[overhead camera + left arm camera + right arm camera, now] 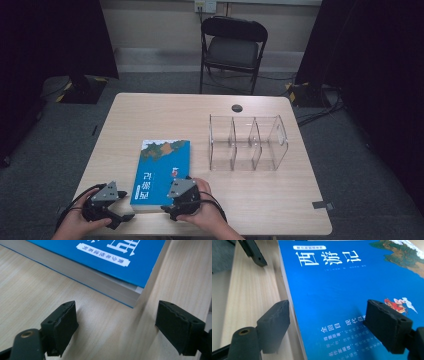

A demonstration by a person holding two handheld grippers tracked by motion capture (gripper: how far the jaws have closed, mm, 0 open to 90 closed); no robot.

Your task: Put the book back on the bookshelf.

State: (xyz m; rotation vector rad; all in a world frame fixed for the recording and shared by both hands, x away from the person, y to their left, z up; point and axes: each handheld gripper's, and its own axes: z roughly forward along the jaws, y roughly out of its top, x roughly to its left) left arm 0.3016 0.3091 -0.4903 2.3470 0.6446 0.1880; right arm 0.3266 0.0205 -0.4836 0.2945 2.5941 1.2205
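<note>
The thick blue paperback book [161,172] with white lettering and a green-and-brown landscape picture on its cover lies flat on the pale wooden table [280,195], between the two grippers. The left gripper [116,325] has its black jaws spread wide with only bare tabletop between them, and the book's near corner lies just ahead of the gap, untouched. The right gripper [327,327] also has its jaws wide apart: one is off the book's long edge, the other is above the cover, neither pinching it.
</note>
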